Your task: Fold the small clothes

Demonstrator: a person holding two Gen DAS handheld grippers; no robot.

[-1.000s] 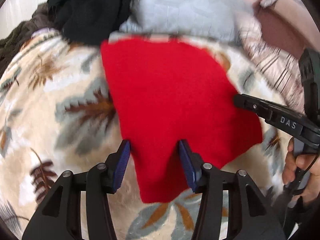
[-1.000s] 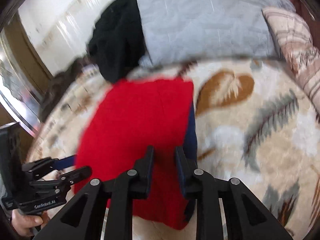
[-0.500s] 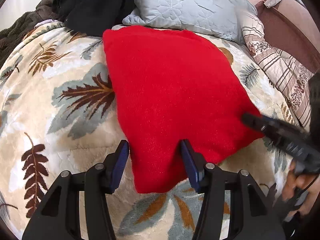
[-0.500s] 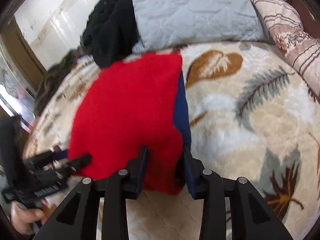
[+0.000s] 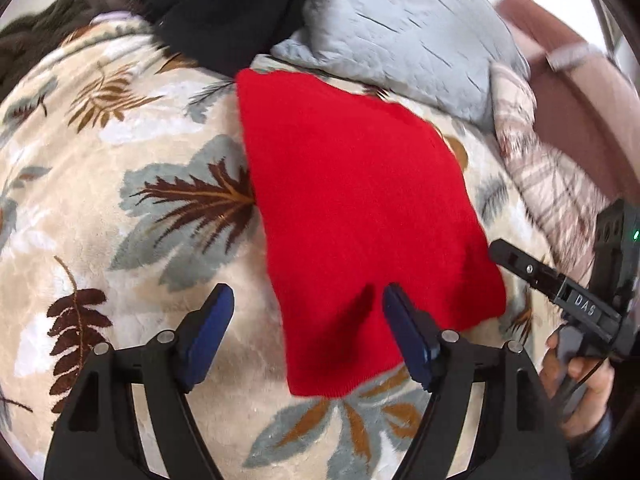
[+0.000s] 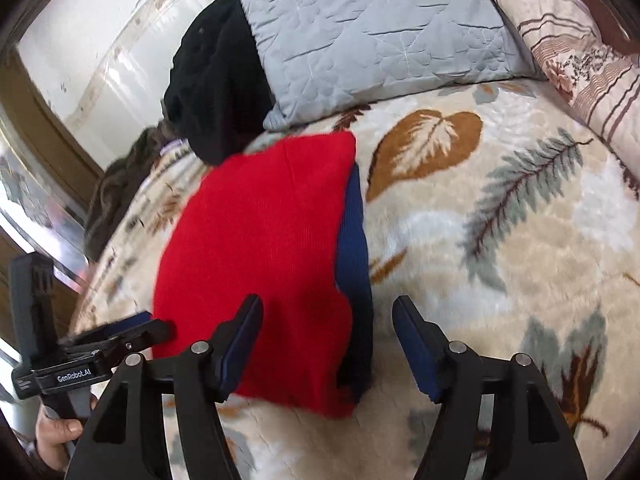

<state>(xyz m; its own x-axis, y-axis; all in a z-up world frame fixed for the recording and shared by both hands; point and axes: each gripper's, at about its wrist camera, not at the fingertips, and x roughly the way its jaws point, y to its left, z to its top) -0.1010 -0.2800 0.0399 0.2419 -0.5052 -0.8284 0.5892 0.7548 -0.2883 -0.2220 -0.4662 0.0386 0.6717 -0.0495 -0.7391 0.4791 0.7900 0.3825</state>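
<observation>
A red knit garment [image 5: 360, 208] lies folded flat on the leaf-patterned blanket [image 5: 120, 184]. In the right wrist view the red garment [image 6: 260, 248] shows a navy blue band [image 6: 354, 240] along its right edge. My left gripper [image 5: 308, 332] is open and empty at the garment's near left corner. My right gripper [image 6: 328, 344] is open and empty at the near right corner, over the red and blue edge. The right gripper also shows in the left wrist view [image 5: 560, 284], and the left gripper in the right wrist view [image 6: 92, 352].
A grey quilted pillow [image 6: 372, 32] and a black garment [image 6: 216, 84] lie at the head of the bed. A striped patterned pillow [image 6: 580, 52] is at the right. A dark brown knit [image 5: 36, 40] lies at the far left. A wall and wooden frame [image 6: 44, 128] stand left.
Both grippers have opened wide and let go of the red garment. It has dropped flat onto the blanket. Both grippers have drawn back slightly toward the near edge.
</observation>
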